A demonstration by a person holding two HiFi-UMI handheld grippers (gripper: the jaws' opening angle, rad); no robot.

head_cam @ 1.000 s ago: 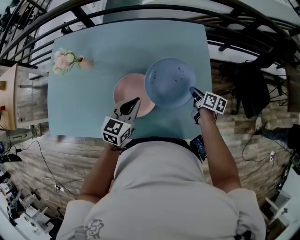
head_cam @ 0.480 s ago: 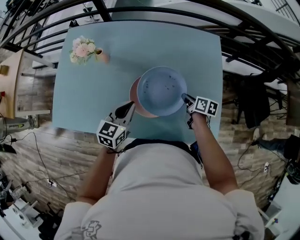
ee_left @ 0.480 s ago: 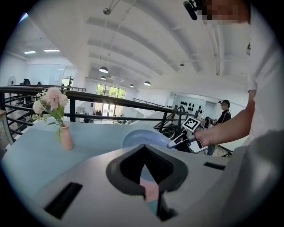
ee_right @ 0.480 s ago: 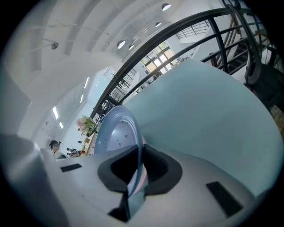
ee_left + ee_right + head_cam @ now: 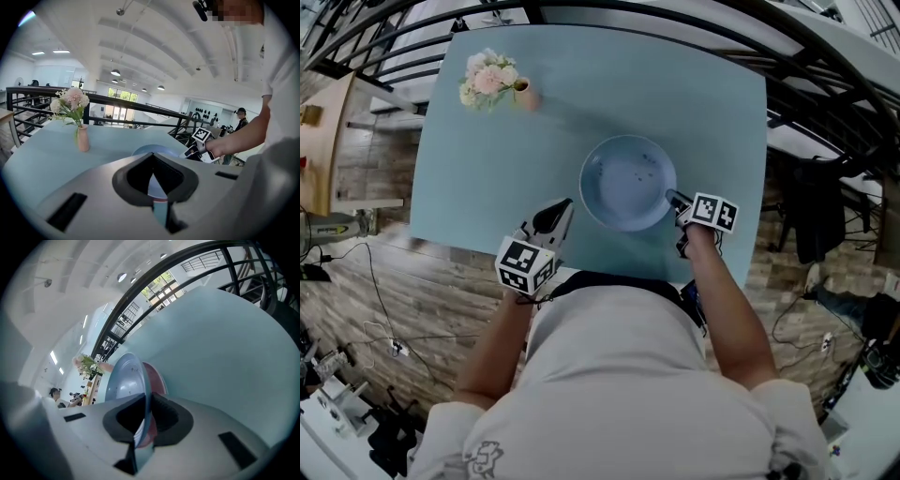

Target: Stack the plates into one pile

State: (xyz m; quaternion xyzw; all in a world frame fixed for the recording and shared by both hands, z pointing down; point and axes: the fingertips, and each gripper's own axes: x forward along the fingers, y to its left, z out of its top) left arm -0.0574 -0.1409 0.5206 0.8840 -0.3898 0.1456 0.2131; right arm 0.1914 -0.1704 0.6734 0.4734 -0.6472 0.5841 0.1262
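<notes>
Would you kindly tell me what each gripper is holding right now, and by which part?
The right gripper clamps the blue plate by its rim, on the person's right side; the left gripper holds nothing.

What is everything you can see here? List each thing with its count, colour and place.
table: one, light blue, under everything.
blue plate: one, table centre, over the pink plate.
pink plate: one, beneath the blue plate.
vase of flowers: one, pink vase, far left corner.
left tool: one, grey, left of the plates, empty.
right tool: one, grey, shut on the blue plate's rim.
</notes>
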